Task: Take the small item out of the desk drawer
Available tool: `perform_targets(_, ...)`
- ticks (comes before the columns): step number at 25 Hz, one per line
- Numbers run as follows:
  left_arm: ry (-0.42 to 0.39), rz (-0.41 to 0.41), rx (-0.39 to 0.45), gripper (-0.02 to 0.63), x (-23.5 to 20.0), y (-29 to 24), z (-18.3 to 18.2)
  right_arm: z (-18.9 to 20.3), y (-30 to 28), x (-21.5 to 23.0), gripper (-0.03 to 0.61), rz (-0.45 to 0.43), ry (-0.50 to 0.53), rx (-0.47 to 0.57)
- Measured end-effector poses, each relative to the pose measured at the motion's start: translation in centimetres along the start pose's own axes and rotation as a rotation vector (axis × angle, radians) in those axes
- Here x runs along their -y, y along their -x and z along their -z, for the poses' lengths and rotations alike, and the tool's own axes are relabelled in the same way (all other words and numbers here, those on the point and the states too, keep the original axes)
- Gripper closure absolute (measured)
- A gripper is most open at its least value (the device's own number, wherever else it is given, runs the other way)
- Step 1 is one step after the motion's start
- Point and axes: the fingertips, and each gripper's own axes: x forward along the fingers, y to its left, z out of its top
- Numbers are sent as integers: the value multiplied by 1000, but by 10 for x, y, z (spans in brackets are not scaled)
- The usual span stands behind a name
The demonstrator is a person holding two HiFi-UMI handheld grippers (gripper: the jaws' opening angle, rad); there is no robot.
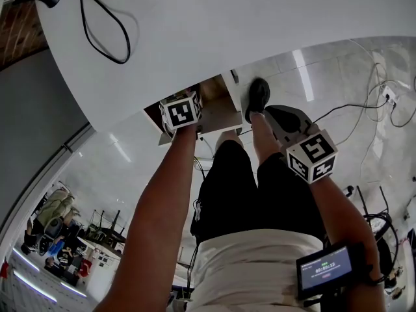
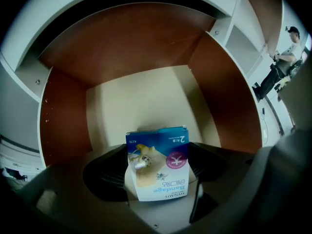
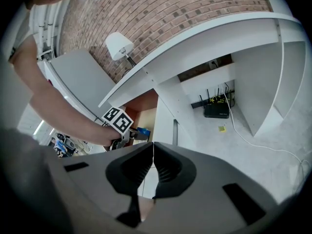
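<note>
Head view: the left gripper [image 1: 182, 110] reaches into the open drawer [image 1: 218, 112] under the white desk [image 1: 227, 25]. The right gripper [image 1: 281, 117] hangs off to the side, well apart from the drawer.

Left gripper view: the jaws pinch a small blue-and-white bandage box [image 2: 158, 167] by its sides, over the drawer's cream floor (whether the box has left the floor cannot be told). Brown walls stand all round.

Right gripper view: the jaws are pressed together with nothing between them, looking across at the drawer.

Judgement: the grasp is made and the step in hand is the lift-out. The next move calls for drawing the box up and back over the drawer's front edge, with the grip kept firm so the light carton does not slip or crush.
</note>
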Motion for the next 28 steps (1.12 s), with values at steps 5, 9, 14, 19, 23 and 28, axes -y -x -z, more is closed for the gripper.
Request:
perform_targets(5,-32,21,44,230,5,17,-3,0,0,-13,572,-16,18,-1)
perform_targets(9,-35,31,75,230,6,28,-3,1,-3,-23,572,-30,32,-8)
perform_targets(14,-23,55,128,230,7,47,-3,3,-2,-40,572,-39,50,-11)
perform_targets(19,-14,71,165,230,4,61,-3,4,-4,-52,572,-42,61,-13)
perform_targets(23,1,80,182,230,8,69,-1,10,-3,-54,572,-44,70,-20)
perform_targets(28,16,92,202,230,9,80,-1,11,-4,-58,572,-50,82,-19)
